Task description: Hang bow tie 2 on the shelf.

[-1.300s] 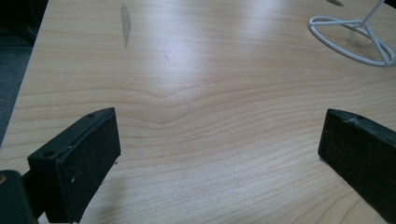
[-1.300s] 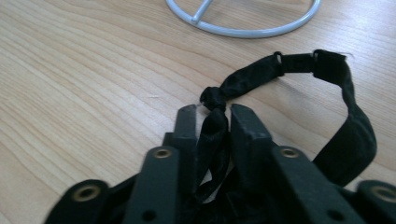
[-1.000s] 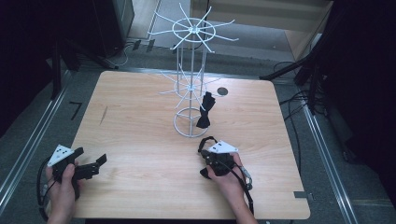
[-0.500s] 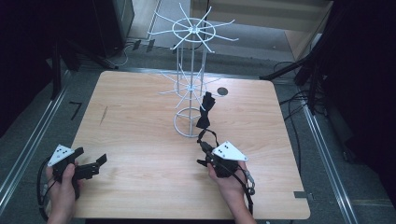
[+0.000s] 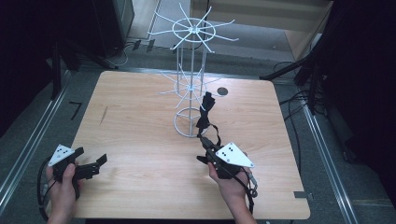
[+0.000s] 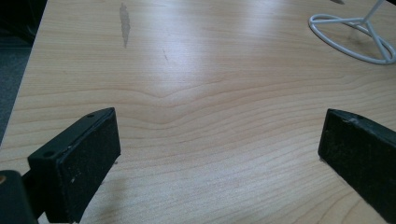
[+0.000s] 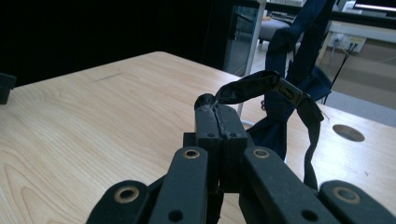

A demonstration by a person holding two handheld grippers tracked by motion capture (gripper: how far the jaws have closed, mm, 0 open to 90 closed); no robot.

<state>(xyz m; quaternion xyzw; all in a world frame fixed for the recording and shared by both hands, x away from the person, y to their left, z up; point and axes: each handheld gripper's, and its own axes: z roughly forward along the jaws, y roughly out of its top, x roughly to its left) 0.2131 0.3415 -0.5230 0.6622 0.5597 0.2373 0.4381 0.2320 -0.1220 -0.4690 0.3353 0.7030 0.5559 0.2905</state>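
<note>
The desk (image 5: 140,116), a pale wood-grain top with rounded corners and a small round hole near its far edge, stands in a dim room with grey floor, dark equipment and loose cables on either side. A white wire rack (image 5: 192,84) rises from a ring base at the centre of the desk, with two tiers of radiating hooks. A dark bow tie (image 5: 204,113) with an adjustable strap hangs just beside the rack's base ring; whether it touches the wire cannot be told.

The right hand-held gripper (image 5: 208,148), near the front edge of the desk, has its jaws pressed together on the strap's end, seen clearly in the right gripper view (image 7: 219,122), where the strap (image 7: 261,86) loops upward from the pads. The left hand-held gripper (image 5: 95,164) hovers at the front left corner, its jaws wide apart with nothing between them.

The grasp appears done; hanging the bow tie on a hook remains, judging by the bare hooks.
</note>
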